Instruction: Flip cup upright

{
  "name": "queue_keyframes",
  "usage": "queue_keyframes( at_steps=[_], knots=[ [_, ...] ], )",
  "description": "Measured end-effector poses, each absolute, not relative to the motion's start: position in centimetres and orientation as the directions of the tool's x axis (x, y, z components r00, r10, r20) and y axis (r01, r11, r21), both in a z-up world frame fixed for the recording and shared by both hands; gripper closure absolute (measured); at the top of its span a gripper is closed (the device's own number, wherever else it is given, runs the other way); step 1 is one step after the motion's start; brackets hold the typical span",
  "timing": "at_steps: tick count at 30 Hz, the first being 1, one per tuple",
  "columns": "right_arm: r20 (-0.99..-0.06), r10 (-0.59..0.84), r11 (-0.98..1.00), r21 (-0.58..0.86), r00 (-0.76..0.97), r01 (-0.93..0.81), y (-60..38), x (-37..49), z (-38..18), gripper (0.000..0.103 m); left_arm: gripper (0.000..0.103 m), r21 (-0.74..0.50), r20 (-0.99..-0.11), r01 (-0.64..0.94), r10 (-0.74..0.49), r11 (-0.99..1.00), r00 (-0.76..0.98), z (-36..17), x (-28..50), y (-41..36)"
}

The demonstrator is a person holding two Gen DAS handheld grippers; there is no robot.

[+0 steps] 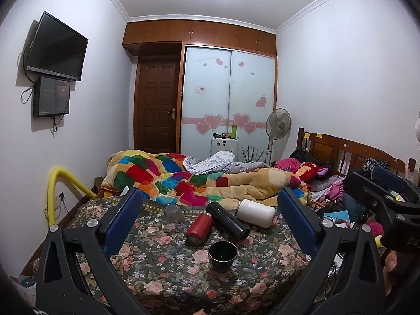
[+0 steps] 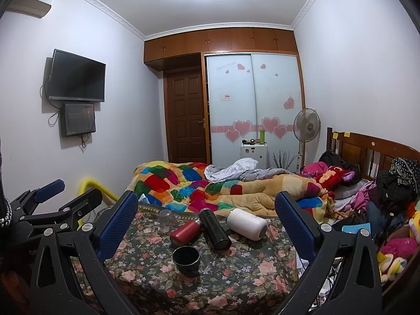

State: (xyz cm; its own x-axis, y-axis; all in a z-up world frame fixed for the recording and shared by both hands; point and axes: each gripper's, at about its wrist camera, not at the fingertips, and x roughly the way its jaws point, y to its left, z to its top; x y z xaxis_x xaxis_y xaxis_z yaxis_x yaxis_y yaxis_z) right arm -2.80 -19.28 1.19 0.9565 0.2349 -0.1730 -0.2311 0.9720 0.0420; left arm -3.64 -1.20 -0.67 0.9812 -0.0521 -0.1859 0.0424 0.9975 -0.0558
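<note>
A clear plastic cup (image 1: 173,213) stands upside down on the floral cloth (image 1: 162,275), at the far left of the group; it also shows in the right wrist view (image 2: 166,219). A black cup (image 1: 222,256) stands upright with its mouth up at the front (image 2: 185,260). My left gripper (image 1: 210,215) is open and empty, held above and short of the cups. My right gripper (image 2: 207,215) is open and empty too, beside the left one; it shows at the right of the left wrist view (image 1: 380,186).
A red bottle (image 1: 198,228), a black flask (image 1: 227,221) and a white bottle (image 1: 256,212) lie on their sides behind the black cup. A colourful quilt (image 1: 183,178) is heaped beyond. Toys and clothes (image 2: 393,236) crowd the right. A yellow rail (image 1: 56,183) stands at the left.
</note>
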Motion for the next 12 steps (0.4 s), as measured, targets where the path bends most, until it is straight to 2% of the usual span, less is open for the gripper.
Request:
queue_keyframes(
  at_steps=[12],
  knots=[
    [-0.182, 0.239, 0.971, 0.044, 0.954, -0.235, -18.68, -2.38, 1.09, 0.000, 0.000, -0.058, -0.179, 0.039, -0.049, 0.998, 0.983, -0.66, -3.78, -0.79]
  ],
)
